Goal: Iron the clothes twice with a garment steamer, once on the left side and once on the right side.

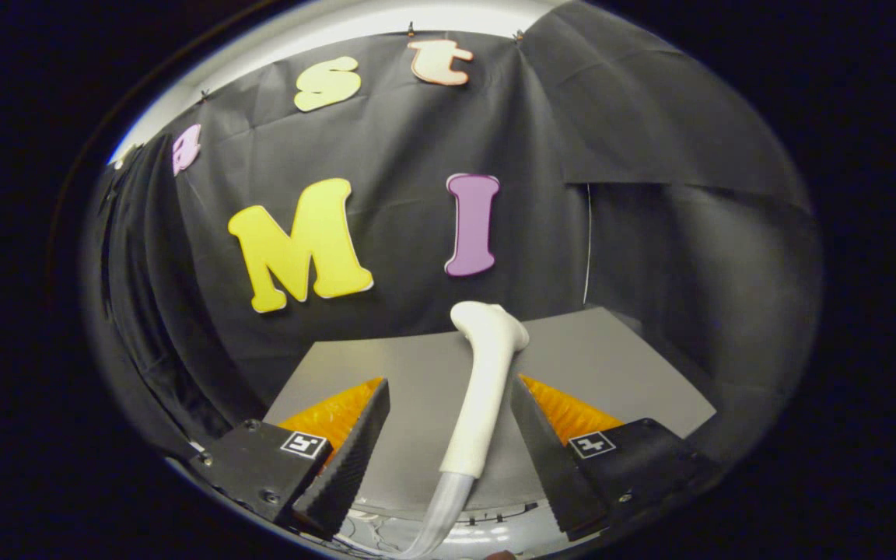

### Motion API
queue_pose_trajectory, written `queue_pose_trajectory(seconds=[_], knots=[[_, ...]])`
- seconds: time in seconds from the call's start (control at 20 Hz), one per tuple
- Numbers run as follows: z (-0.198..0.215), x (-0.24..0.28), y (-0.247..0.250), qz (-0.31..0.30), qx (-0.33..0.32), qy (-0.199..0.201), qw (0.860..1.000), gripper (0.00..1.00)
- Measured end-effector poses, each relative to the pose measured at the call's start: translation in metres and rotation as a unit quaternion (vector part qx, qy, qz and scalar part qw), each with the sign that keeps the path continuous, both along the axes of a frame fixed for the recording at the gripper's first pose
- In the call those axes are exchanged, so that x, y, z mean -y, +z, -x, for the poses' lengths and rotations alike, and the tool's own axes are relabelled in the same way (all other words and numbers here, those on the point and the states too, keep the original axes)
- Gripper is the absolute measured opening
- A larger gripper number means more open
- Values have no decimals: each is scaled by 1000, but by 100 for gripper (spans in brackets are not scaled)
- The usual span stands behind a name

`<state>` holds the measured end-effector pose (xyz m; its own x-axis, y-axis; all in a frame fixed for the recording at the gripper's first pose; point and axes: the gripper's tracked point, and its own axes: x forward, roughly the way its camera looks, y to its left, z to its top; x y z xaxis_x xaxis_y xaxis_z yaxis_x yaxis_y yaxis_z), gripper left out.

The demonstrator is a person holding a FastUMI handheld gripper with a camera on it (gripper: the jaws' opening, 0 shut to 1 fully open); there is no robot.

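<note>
While the jaws stand wide apart, the garment steamer (483,389) stands between them above the grey desk (619,365), nearer the right one, its hose (440,517) trailing below.

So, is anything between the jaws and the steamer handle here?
Nothing visible. The white steamer lies on the grey table, its handle between the open jaws of the gripper. It sits nearer one jaw, with a wider gap to the other; neither presses it yet.

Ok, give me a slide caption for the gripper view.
Open gripper straddles the white steamer lying on the grey table, fingers not touching it.
</note>
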<state>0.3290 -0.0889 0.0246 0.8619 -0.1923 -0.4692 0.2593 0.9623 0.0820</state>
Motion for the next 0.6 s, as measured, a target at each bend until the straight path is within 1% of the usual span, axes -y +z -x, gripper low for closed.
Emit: queue_pose_trajectory(seconds=[0.1, 0.2, 0.3, 0.45, 0.55, 0.6], knots=[[-4, 10, -18, -16, -45, -12, 999, 98], [-7, 16, -29, -32, -66, -16, 997, 98], [-10, 21, -39, -41, -88, -21, 995, 96], [-4, 27, -62, -60, -142, -29, 988, 94], [-1, 28, -71, -66, -162, -32, 984, 92], [0, 29, -74, -70, -168, -38, 983, 90]])
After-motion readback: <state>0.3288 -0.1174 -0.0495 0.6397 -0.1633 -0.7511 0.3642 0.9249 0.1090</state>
